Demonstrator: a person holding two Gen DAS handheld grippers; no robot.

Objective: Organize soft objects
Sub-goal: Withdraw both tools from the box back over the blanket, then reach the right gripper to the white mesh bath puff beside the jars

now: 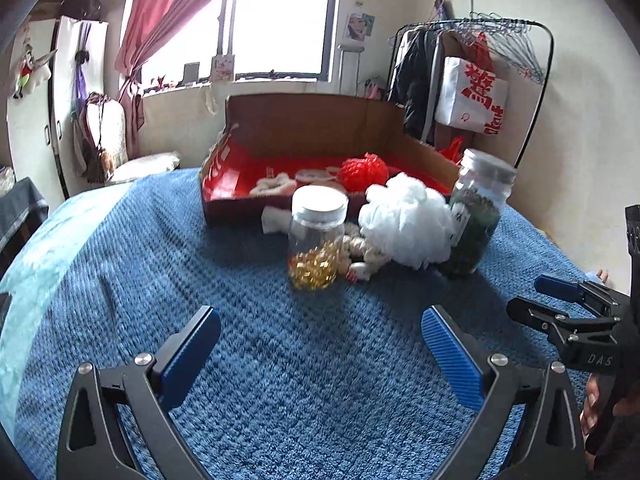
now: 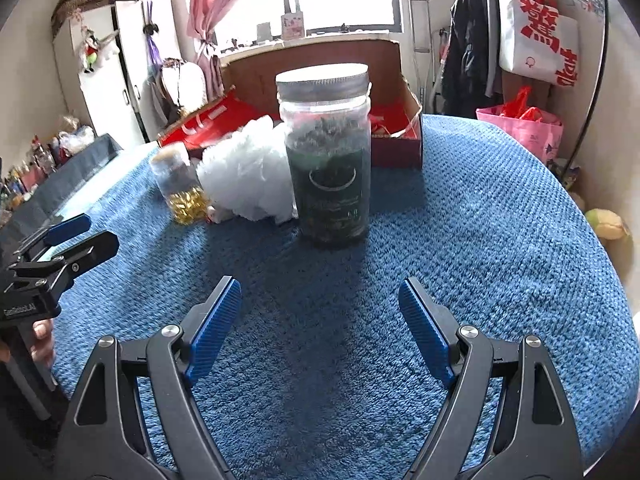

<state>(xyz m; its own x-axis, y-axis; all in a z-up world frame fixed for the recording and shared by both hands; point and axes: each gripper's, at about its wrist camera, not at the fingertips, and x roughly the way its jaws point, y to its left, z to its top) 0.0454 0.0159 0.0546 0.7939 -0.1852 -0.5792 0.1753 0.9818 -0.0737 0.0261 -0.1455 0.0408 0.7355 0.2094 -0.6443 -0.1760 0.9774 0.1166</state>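
Ahead of the claws, a nubby woven blue blanket (image 2: 480,216) carries clear glossy jars (image 1: 316,240), a fluffy white mesh pouf (image 1: 406,222) and a matt cardboard box (image 1: 320,128).

Bright daylight enters a large window (image 1: 280,20) with a pink curtain (image 1: 160,20) tied to its left, a white wardrobe (image 2: 116,68) stands against the left wall, a black clothes rack (image 1: 480,64) occupies the right, and a blue textured blanket (image 1: 300,360) covers the bed.

Both grippers have black skeletal frames with silver screws and ribbed blue fingers (image 2: 424,328).
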